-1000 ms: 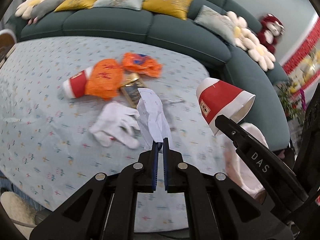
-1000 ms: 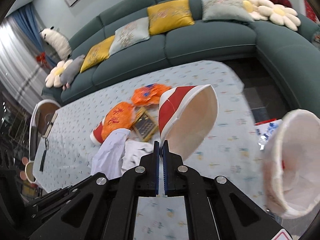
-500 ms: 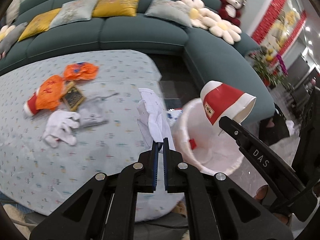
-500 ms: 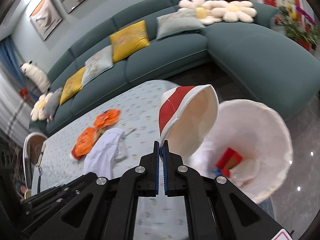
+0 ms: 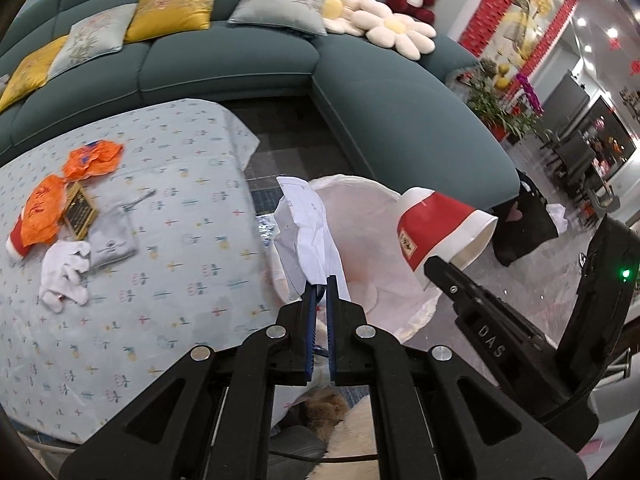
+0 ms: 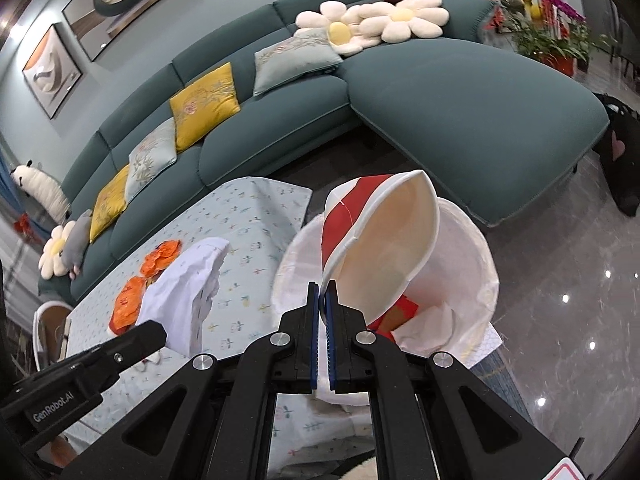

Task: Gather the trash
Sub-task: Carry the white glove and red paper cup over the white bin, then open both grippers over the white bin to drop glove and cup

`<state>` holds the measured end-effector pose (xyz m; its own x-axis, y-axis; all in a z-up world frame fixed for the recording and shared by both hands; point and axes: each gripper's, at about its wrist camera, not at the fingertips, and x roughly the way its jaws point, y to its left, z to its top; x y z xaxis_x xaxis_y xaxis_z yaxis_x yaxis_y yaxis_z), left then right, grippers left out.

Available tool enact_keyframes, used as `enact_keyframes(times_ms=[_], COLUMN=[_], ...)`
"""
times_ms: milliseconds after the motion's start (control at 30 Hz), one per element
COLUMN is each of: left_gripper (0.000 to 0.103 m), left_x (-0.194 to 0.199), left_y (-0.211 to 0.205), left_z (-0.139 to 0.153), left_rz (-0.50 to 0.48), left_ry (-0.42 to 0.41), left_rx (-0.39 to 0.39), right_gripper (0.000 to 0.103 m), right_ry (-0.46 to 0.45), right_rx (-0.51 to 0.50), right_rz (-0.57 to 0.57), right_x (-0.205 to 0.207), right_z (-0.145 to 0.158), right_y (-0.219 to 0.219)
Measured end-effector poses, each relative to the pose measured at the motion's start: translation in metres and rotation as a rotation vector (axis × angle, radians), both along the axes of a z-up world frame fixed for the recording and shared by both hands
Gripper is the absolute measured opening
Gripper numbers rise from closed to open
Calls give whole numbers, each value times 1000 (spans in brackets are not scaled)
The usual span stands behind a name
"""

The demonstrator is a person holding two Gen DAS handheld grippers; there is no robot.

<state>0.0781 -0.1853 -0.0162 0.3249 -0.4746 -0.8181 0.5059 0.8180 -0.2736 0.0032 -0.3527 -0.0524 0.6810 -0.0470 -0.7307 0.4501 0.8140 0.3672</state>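
Observation:
My left gripper [image 5: 320,280] is shut on a crumpled white paper [image 5: 308,236] and holds it at the near rim of the white trash bin [image 5: 360,204]. The paper also shows in the right wrist view [image 6: 188,280]. My right gripper [image 6: 323,289] is shut on the rim of a red and white paper cup [image 6: 384,240], held above the bin [image 6: 472,264]. The cup shows in the left wrist view [image 5: 436,232] over the bin's right side. Red and white scraps [image 6: 404,312] lie inside the bin.
On the patterned tablecloth [image 5: 160,288] lie orange wrappers [image 5: 44,208], a second red cup [image 5: 16,240], a dark packet [image 5: 80,210], a grey pouch [image 5: 112,240] and white tissue [image 5: 64,276]. A teal sofa [image 5: 240,60] curves behind. A black bag [image 5: 528,220] stands on the floor.
Both grippers have swung right from over the table to over the white bin, still holding the paper and the cup. The bin now lies directly under them.

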Motion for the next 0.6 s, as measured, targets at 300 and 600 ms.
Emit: enact_keyframes(times_ms=[300,600], left_gripper=[5,16], left_x=[-3,0], left_y=[-27,-28], left_z=[-6,-8], left_rz=[-47,-19], left_ry=[18,34], left_rx=[-11,-8], right_gripper=[4,18], right_ry=[13,12], right_rx=[-7,-10], right_rz=[-23,-43], right_x=[-5,-9], right_z=[-6,-4], right_y=[-11,-13])
